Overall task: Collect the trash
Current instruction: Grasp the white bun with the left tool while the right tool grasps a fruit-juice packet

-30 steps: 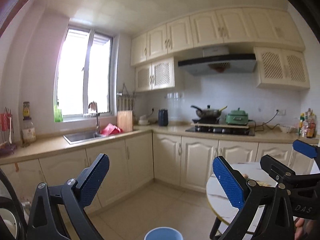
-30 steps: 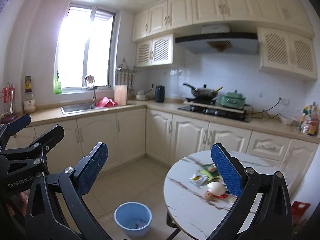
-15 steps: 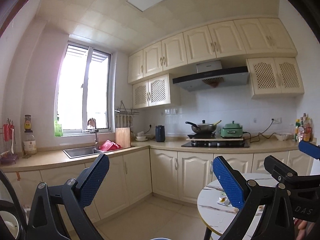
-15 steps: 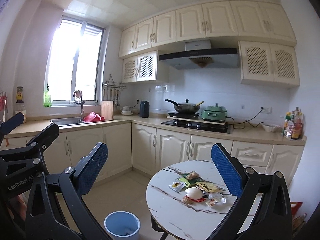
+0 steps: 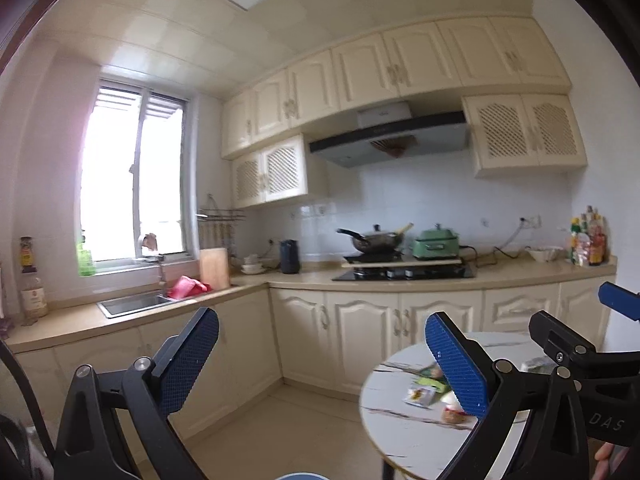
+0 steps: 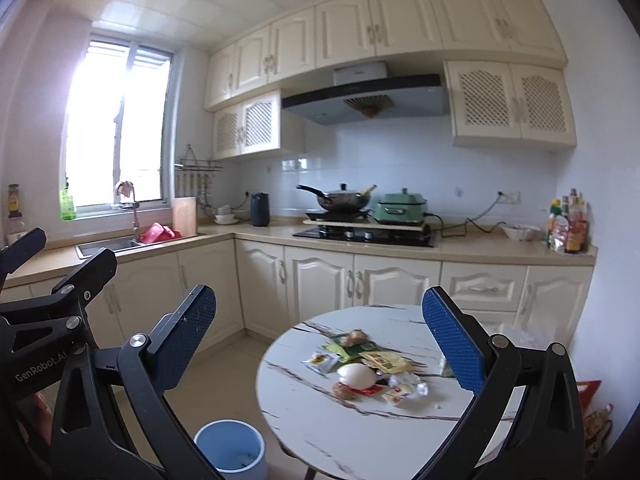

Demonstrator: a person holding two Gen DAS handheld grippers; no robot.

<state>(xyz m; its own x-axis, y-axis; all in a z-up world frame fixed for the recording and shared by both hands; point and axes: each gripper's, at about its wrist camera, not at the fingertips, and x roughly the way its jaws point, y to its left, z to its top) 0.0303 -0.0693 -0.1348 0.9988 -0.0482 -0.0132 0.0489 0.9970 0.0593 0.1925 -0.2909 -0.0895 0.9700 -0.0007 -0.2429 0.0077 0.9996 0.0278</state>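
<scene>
A heap of trash (image 6: 366, 368) lies on the round white marble table (image 6: 360, 432): yellow and green sachets, crumpled wrappers and a white eggshell (image 6: 356, 374). A blue bin (image 6: 231, 450) stands on the floor left of the table. My right gripper (image 6: 320, 344) hangs open in the air well short of the table, nothing between its blue pads. My left gripper (image 5: 320, 356) is open too, held up left of the table (image 5: 400, 428), where some of the sachets (image 5: 422, 394) show. Each gripper appears at the edge of the other's view.
Cream cabinets (image 6: 320, 276) run along the back and left walls under a beige counter with a sink (image 6: 106, 245), a hob with a wok (image 6: 344, 200), a green cooker (image 6: 400, 208) and bottles (image 6: 568, 224). Tiled floor (image 5: 288, 432) lies open between cabinets and table.
Both views have tilted and shifted: the table with the trash has come closer and lower in the right wrist view, and slid into the left wrist view. Both grippers stay open.
</scene>
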